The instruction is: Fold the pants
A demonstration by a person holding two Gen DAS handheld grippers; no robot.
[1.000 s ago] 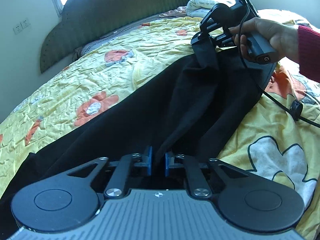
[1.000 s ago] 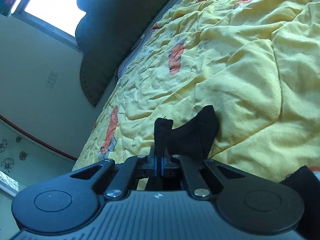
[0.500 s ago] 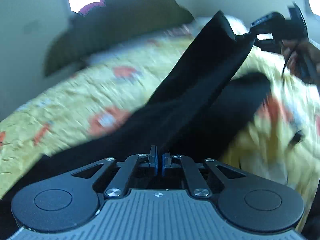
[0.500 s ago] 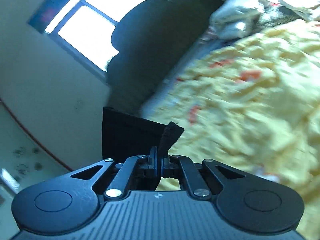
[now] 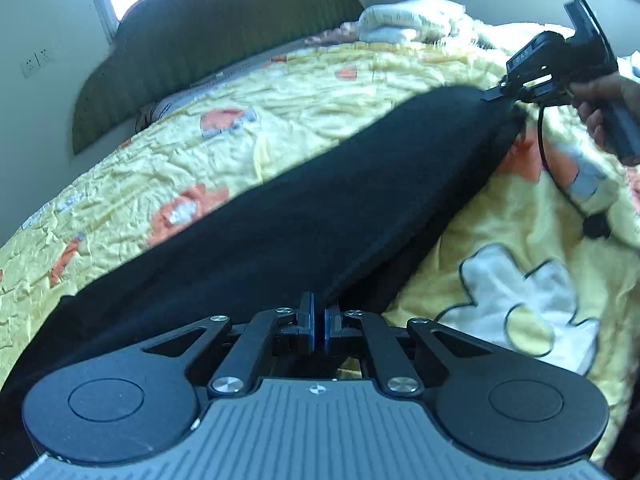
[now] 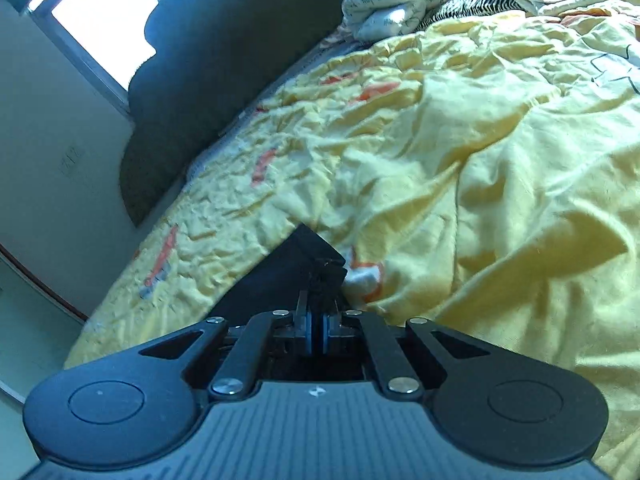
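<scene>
Left gripper jaws pinched on near edge of black pants, angled down toward bed. Right gripper jaws clamped on far pants corner, held by person's hand at upper right. Pants stretched between grippers, lying across yellow floral quilt; green headboard behind.

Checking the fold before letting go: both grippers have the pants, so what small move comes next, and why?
Probably lower both ends onto the quilt. The pants stretch taut between the left gripper and right gripper, both shut on fabric, one layer over another.
</scene>
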